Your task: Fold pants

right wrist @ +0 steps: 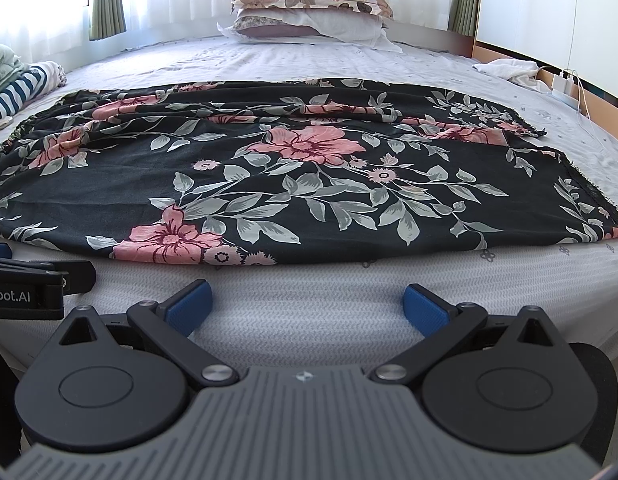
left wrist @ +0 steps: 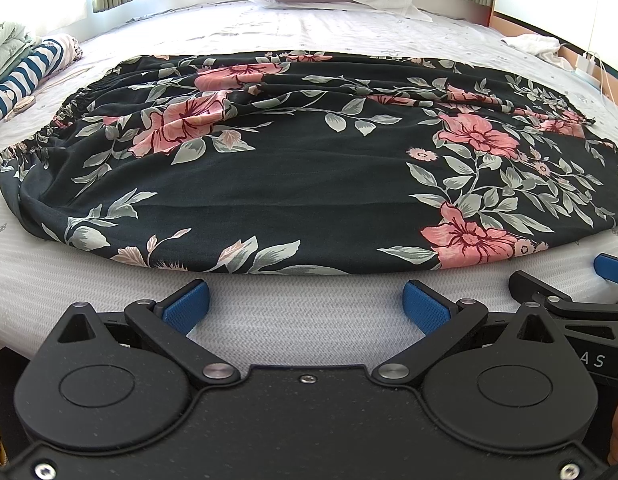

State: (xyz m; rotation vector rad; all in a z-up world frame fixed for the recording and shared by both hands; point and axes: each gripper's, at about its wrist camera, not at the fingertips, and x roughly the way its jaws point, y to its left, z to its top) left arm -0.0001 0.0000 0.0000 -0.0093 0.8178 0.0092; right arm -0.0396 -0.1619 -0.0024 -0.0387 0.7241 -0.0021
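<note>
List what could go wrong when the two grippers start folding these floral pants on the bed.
1. The pants look thin and already bunched along the far side; pinching the near edge may catch only the top layer, so the fold may come out uneven.
2. The left gripper and right gripper, both open, sit close side by side and could bump.
3. The hem at the right looks frayed and may snag on a finger.

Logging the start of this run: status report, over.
Left gripper open, right gripper open, both short of the cloth. Floral pants spread flat on bed, unfolded. Nothing in the way.
</note>
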